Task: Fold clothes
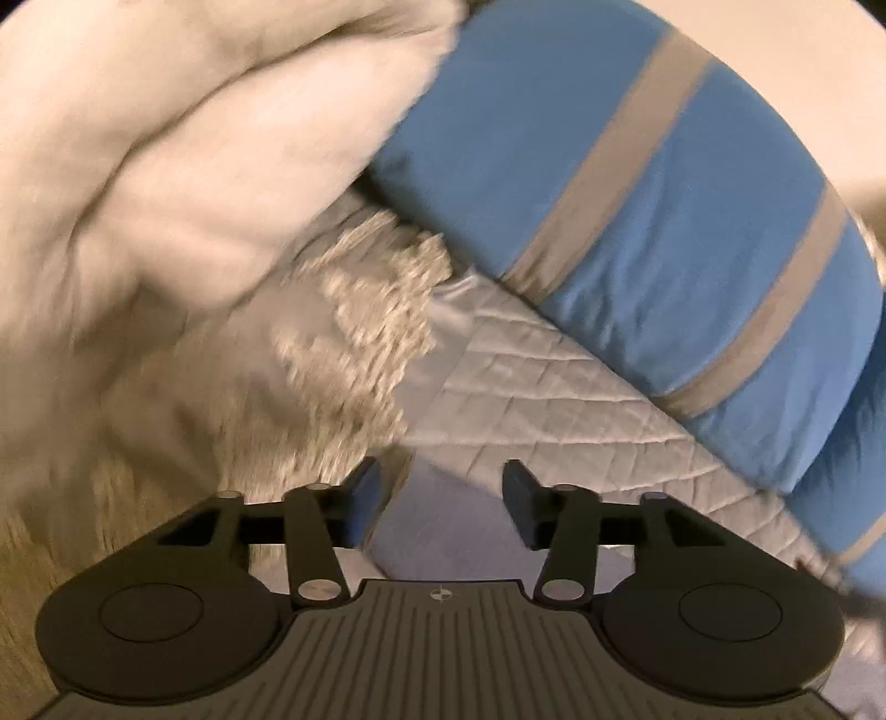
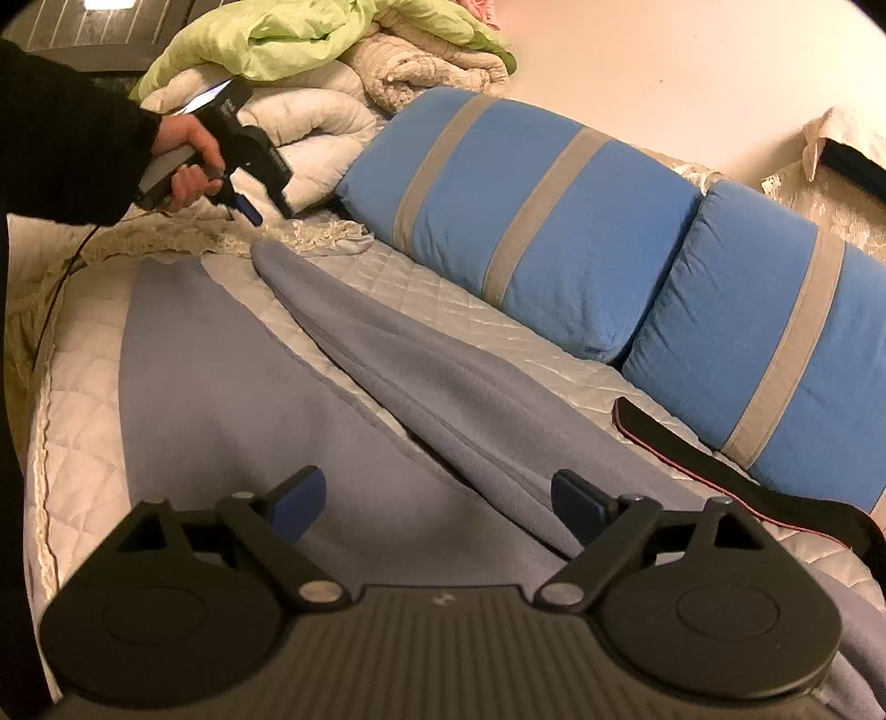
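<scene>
A lavender-blue fleece garment (image 2: 221, 399) lies spread on the white quilted cover (image 2: 77, 432). One long folded part (image 2: 421, 376) runs diagonally across it toward the cushions. My right gripper (image 2: 437, 498) hovers over the garment's near end, open, its pads holding no cloth. My left gripper (image 2: 266, 210), held in a hand (image 2: 191, 166), is above the garment's far tip by the lace trim. In the left wrist view the left gripper (image 1: 443, 501) is open with nothing between its fingers. Only a corner of the garment (image 1: 437, 537) shows below it.
Two blue cushions with grey stripes (image 2: 531, 221) line the back edge. A heap of white and green bedding (image 2: 310, 50) sits at the far end, seen close as white folds (image 1: 183, 183). A black strap (image 2: 720, 476) lies at the right. A cable (image 2: 61, 288) trails at the left.
</scene>
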Demonstrator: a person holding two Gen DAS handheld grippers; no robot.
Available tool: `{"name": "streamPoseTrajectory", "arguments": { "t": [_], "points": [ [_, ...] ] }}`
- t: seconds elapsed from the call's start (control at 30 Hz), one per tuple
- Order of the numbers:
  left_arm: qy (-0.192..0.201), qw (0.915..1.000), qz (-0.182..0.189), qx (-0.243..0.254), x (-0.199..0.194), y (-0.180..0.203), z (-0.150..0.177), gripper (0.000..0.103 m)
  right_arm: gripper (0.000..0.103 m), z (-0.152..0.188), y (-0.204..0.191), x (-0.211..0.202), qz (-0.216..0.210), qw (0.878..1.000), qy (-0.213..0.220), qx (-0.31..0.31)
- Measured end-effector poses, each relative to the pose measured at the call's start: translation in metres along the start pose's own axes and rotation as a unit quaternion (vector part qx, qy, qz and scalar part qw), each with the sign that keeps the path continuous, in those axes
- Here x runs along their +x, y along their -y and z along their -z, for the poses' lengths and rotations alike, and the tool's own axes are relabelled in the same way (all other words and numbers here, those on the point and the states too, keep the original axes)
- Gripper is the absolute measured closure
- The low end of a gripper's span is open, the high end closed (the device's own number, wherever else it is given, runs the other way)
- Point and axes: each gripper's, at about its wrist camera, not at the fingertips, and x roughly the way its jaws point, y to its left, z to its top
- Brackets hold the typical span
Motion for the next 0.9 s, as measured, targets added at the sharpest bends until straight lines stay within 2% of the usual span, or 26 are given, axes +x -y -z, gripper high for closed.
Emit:
{"name": "streamPoseTrajectory", "arguments": {
  "t": [0.1,0.23,0.43,0.5,0.53,0.57,0.6,0.63,0.8,0.9],
  "points": [
    [-0.023,0.9974,-0.013,0.067,0.010,0.026,-0.006,0.052,0.008,-0.001,0.002,0.002,-0.001,1.000,0.000,0.003],
    [-0.065,0.9900,-0.040,0.119,0.038,0.051,-0.002,0.052,0.008,-0.002,0.007,0.004,0.003,1.000,-0.001,0.008],
    [-0.105,0.9822,-0.045,0.149,0.076,0.066,0.012,0.052,0.008,-0.002,0.015,0.004,0.013,1.000,0.001,0.014],
    [-0.125,0.9789,-0.057,0.152,0.088,0.066,0.018,0.056,0.008,-0.003,0.019,0.004,0.021,1.000,0.000,0.015],
    [-0.121,0.9777,-0.061,0.161,0.089,0.068,0.021,0.058,0.008,-0.003,0.023,0.004,0.027,0.999,-0.001,0.018],
    [-0.114,0.9765,-0.065,0.171,0.090,0.069,0.025,0.068,0.008,-0.003,0.026,0.004,0.033,0.999,-0.001,0.023],
    [-0.109,0.9757,-0.062,0.180,0.089,0.071,0.028,0.088,0.008,-0.003,0.032,0.003,0.039,0.999,-0.002,0.030],
    [-0.106,0.9754,-0.059,0.184,0.088,0.073,0.028,0.098,0.008,-0.002,0.039,0.001,0.049,0.998,-0.004,0.040],
    [-0.074,0.9753,-0.050,0.202,0.072,0.078,0.027,0.100,0.009,0.001,0.079,-0.018,0.109,0.989,-0.016,0.097],
    [-0.052,0.9769,-0.039,0.203,0.059,0.078,0.023,0.100,0.012,0.014,0.119,-0.033,0.147,0.976,-0.035,0.158]
  ]
}}
